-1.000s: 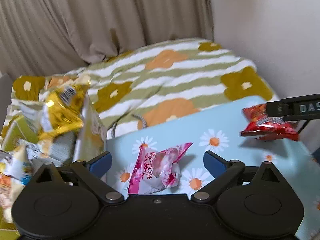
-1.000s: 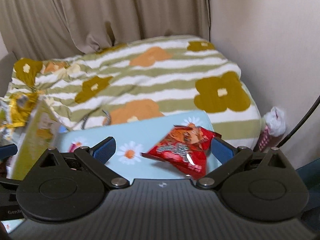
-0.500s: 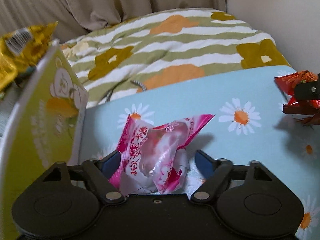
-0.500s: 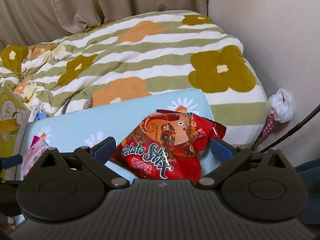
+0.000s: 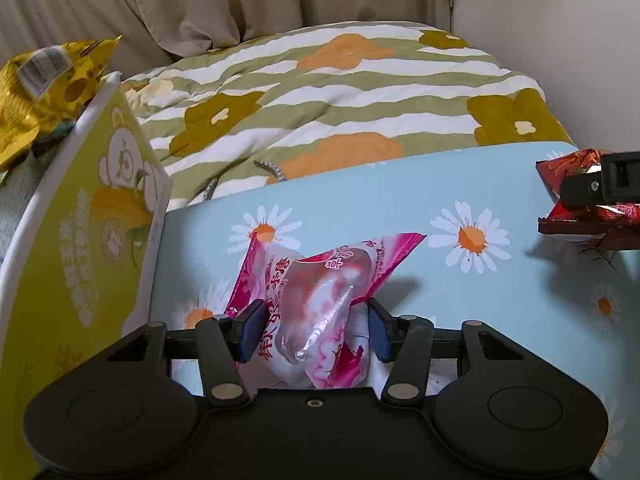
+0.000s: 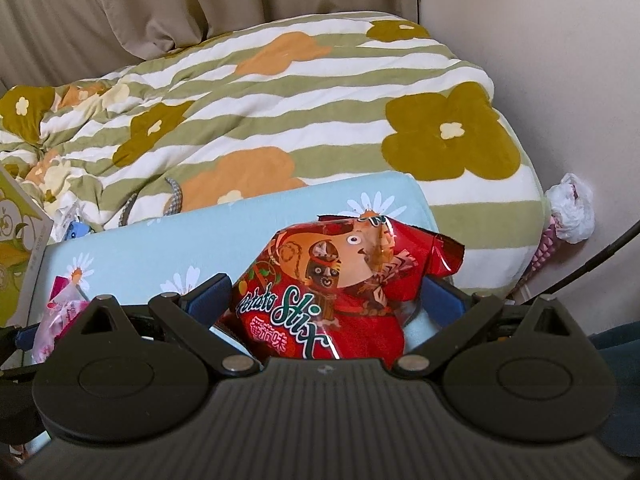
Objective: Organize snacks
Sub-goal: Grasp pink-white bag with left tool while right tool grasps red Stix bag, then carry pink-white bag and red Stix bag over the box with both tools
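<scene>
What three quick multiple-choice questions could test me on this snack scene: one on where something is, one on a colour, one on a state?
1. Where does the pink candy packet lie?
A. on the daisy-print blue board
B. inside the green box
C. on the striped quilt

2. What colour is the Potato Stix bag?
A. gold
B. red
C. pink

3. How does the left gripper stand?
A. wide open, nothing between its pads
B. out of view
C. closed in on the pink candy packet

Answers:
1 A: the daisy print shows all around it.
2 B: its wrapper is red with white and green lettering.
3 C: the jaws have just been closing and both blue pads meet the wrapper.
</scene>
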